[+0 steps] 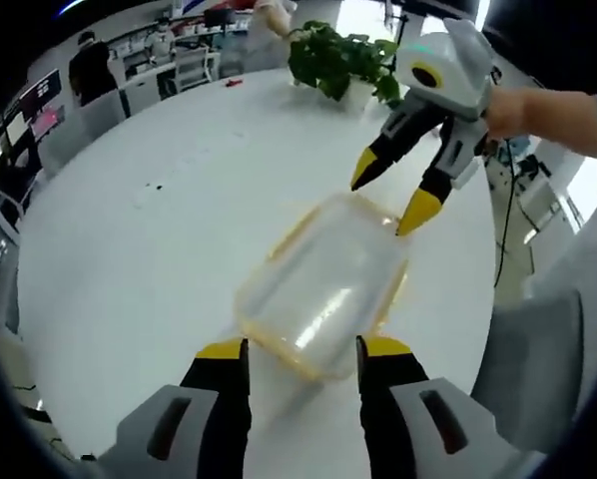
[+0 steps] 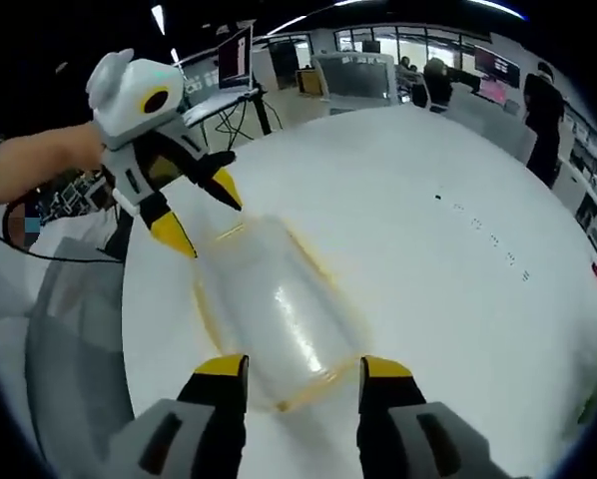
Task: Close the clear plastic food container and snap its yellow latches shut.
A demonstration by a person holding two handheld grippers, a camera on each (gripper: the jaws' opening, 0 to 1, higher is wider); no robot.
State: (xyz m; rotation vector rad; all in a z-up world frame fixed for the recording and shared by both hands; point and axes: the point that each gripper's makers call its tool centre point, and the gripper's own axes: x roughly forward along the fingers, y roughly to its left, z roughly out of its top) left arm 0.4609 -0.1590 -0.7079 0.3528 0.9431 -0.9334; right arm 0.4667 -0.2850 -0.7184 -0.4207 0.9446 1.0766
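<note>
The container [image 1: 323, 289] lies on the white table [image 1: 129, 249] between the two opposed tongs: the left gripper [image 1: 303, 349] stands jaws apart at its near end, the right gripper [image 1: 390, 200] jaws apart at its far end, neither clamped on it. It looks light, thin-walled and slick, so it will likely slide or flex under uneven pressure. Press on the stiff yellow rim [image 2: 323, 264], not the clear middle.

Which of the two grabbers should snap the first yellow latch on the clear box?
Probably the left. The left gripper is open with its jaws either side of the container's near end, right at the yellow edge. The right gripper, also open, hangs just off the far end. It's close, though.
</note>
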